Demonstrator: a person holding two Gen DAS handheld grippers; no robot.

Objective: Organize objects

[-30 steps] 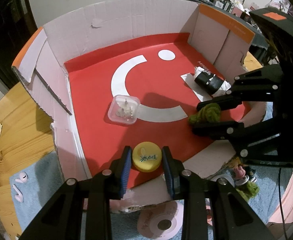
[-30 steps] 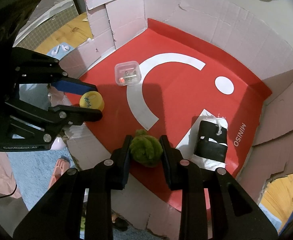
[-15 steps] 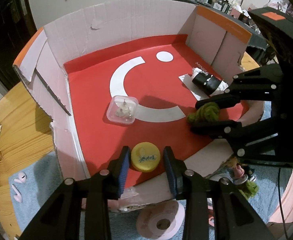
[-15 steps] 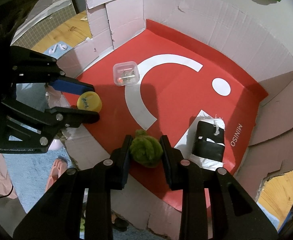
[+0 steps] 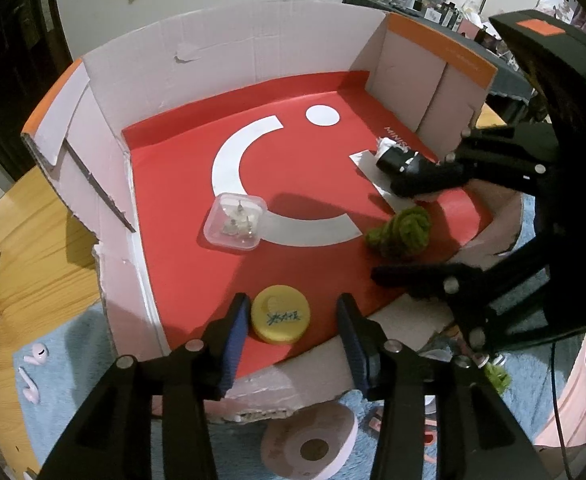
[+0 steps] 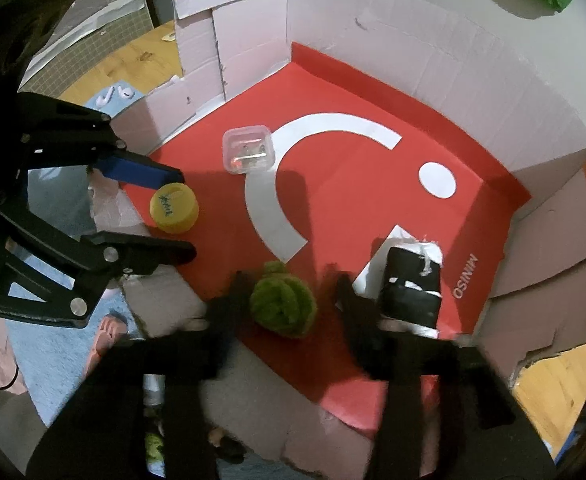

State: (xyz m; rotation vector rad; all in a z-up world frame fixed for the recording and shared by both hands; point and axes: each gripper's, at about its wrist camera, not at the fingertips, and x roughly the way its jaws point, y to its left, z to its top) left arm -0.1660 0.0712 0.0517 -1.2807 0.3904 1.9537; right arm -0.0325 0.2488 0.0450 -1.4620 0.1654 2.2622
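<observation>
An open cardboard box (image 5: 253, 52) with a red floor holds the objects. A yellow lid (image 5: 281, 316) rests on the floor near the front edge, between the fingers of my left gripper (image 5: 293, 322). The jaws are opening and there is a gap on the lid's right side. In the right wrist view a fuzzy green ball (image 6: 283, 300) lies on the red floor between the blurred fingers of my right gripper (image 6: 289, 298), whose jaws are opening and stand clear of it. A clear plastic case (image 5: 235, 220) and a black-and-white bundle (image 6: 413, 284) also sit inside.
The box (image 6: 413, 48) has tall walls on three sides and a low torn front edge. In front of it, on a blue mat (image 5: 73, 360), lie a pink tape roll (image 5: 311, 444) and pink earbuds (image 5: 33, 360). A wooden tabletop (image 5: 25, 248) shows at the left.
Both grippers' jaws have spread apart. The left let go of the yellow lid and the right let go of the green ball; both things lie on the red floor.
</observation>
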